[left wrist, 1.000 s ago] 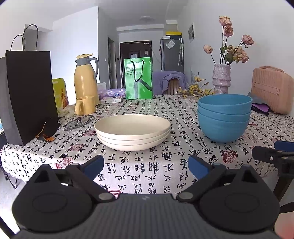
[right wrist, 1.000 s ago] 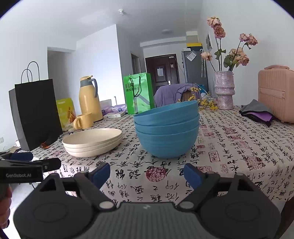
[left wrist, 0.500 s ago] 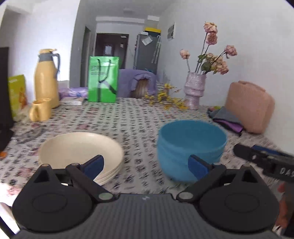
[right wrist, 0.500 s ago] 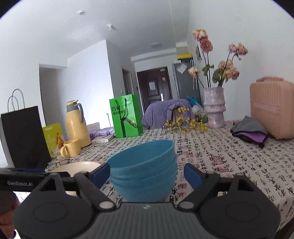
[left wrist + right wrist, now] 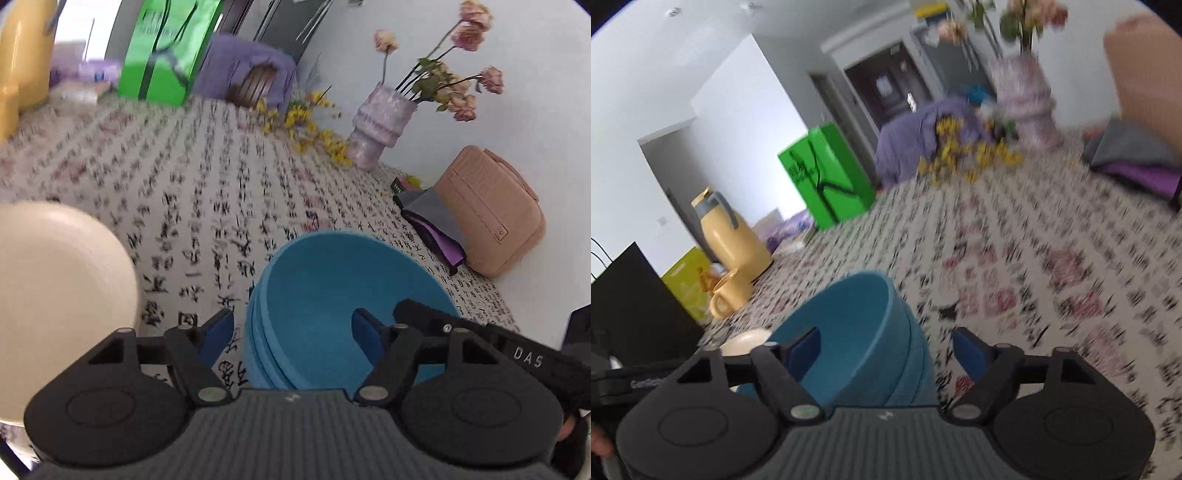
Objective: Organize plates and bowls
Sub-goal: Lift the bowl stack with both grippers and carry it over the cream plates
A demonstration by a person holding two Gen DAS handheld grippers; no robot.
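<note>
White walls and a dark door at the far end frame a room whose long surface (image 5: pixel 207 192) is covered by a cloth printed with black and red characters. On it, near the cameras, stands a stack of blue bowls (image 5: pixel 332 295), nested one in another and upright. Just to its left in the left wrist view lie the cream plates (image 5: pixel 55 295), apart from the bowls with a strip of cloth between them.

Both claws straddle the stack's rim from opposite sides. The left claw (image 5: pixel 295 332) has its jaws closing: one blue pad sits outside the stack's left wall, the other inside the top bowl, with the wall between them and a gap visible at the pads. The right claw (image 5: pixel 892 350) is closing too, one pad inside the bowl and the other outside the right wall; its pads also appear to stand off the wall. The right claw's black arm reaches across the bowl's far side in the left wrist view, marked with white letters.

Farther back are a green paper bag (image 5: pixel 166 51), a yellow thermos jug (image 5: pixel 733 236) with a yellow mug (image 5: pixel 729 299) beside it, a black paper bag (image 5: pixel 631 302), and a pale purple vase (image 5: pixel 380 125) of dried pink roses. Loose yellow flowers (image 5: pixel 314 125) lie by the vase. A pink case (image 5: pixel 491 218) stands near the right edge, folded grey and purple cloth (image 5: pixel 428 218) touching it.
</note>
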